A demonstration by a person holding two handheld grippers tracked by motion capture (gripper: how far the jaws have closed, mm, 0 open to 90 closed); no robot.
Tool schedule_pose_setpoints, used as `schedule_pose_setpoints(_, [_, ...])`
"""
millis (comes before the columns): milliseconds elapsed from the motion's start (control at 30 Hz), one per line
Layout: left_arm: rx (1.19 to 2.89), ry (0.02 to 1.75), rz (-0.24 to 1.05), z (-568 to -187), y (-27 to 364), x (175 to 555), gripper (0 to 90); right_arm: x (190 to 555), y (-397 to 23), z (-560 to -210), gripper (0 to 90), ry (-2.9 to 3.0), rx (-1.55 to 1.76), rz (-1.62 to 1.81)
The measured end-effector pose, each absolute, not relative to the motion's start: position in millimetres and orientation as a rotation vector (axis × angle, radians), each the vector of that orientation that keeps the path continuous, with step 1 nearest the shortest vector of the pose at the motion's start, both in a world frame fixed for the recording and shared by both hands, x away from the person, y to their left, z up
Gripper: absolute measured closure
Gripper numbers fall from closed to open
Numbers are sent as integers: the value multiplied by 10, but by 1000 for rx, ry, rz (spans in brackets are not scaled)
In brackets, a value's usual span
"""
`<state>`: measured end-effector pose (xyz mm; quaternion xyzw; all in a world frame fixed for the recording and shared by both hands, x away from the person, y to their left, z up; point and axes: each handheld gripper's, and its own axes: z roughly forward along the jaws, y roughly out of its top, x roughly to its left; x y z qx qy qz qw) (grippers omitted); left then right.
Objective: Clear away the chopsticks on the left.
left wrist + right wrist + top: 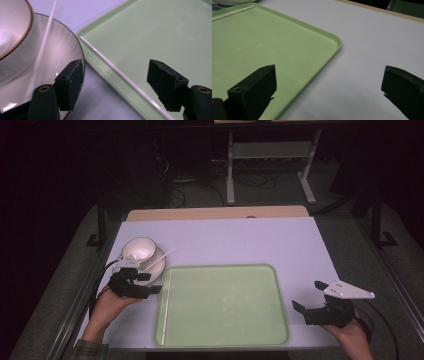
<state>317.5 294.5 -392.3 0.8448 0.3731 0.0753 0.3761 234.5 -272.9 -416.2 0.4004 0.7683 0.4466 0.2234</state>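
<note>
in the high view the left tool sits at the lower left of the frame, held in a hand that comes up from the bottom edge. its jaws stand apart with nothing between them, just below the saucer and just left of the green tray. in the left gripper view one jaw hangs over the saucer's rim and the other over the tray floor.

a thin white stick lies inside the tray along its left edge, running from the upper left corner down towards the lower left corner. in the left gripper view the same stick passes diagonally through the gap between the jaws, lying on the tray and touched by neither. a second white stick rests tilted across the saucer, beside the white cup that stands on it; its upper end points to the right, past the saucer rim.

the right tool is at the lower right of the high view, on the pale worktop just right of the tray, jaws wide apart and holding nothing. the right gripper view shows its jaws straddling the tray's right rim and bare worktop.
</note>
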Motion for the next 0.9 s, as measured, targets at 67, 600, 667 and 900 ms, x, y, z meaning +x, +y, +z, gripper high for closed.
schedule_pose_setpoints(67, [2156,961,203,-3901,2995,3170,282,2345,-2729,-4159,0,2120,1105,1234])
schedule_pose_setpoints(600, [2096,1070,276,-3788,3457,3180,195,2340,-2731,-4142,0,2113,1099,1233])
schedule_pose_setpoints(667, [2092,1086,295,-3776,3518,3189,196,2341,-2730,-4141,0,2114,1099,1233])
schedule_pose_setpoints(900, [2090,1134,342,-3844,3664,3278,262,2342,-2716,-4137,0,2114,1099,1232])
